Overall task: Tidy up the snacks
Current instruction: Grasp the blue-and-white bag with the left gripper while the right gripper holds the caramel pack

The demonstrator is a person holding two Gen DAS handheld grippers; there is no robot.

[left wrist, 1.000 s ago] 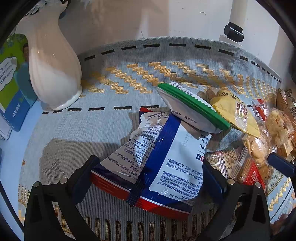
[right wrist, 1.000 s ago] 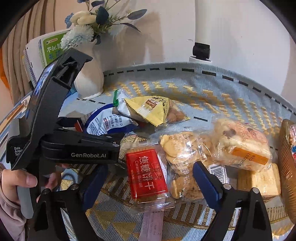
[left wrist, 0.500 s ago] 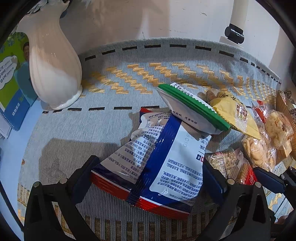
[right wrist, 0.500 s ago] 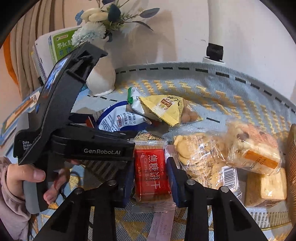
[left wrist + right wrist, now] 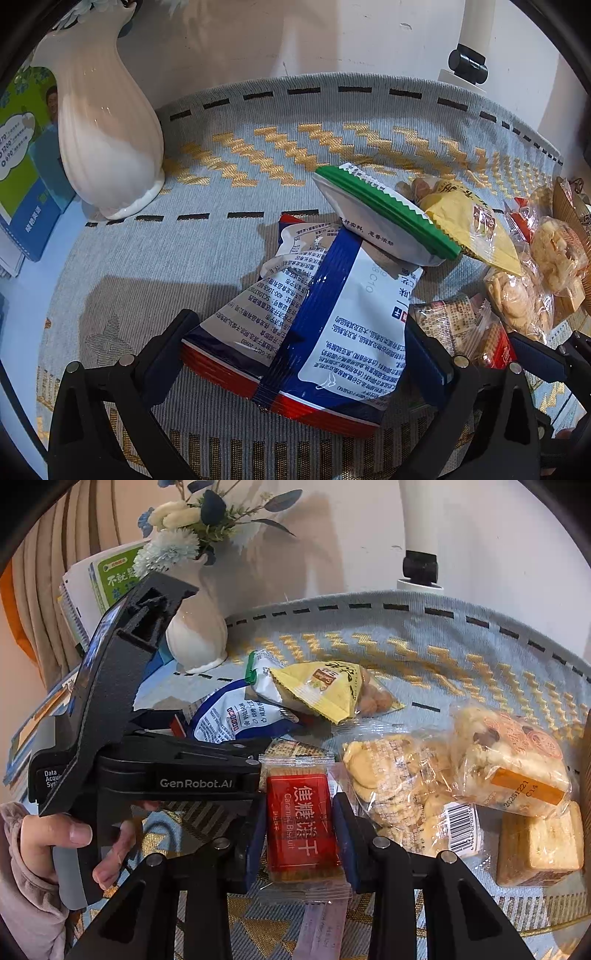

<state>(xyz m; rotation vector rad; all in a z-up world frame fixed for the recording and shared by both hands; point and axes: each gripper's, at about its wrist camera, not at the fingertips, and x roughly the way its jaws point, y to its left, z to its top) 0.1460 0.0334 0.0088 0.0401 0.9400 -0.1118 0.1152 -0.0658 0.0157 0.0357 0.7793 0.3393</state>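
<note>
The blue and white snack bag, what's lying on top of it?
A green-edged white packet rests on the far end of the blue and white bag, with a yellow packet overlapping that. The bag's far end beneath them is covered. The left gripper straddles its near end, jaws wide.

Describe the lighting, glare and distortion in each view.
Left wrist view: fisheye bends the cloth's dashed border, glare streaks the white vase, and the blue-and-white bag casts a soft shadow leftward. Right wrist view: black corner vignette, sheen on the red biscuit pack, print sharp.
</note>
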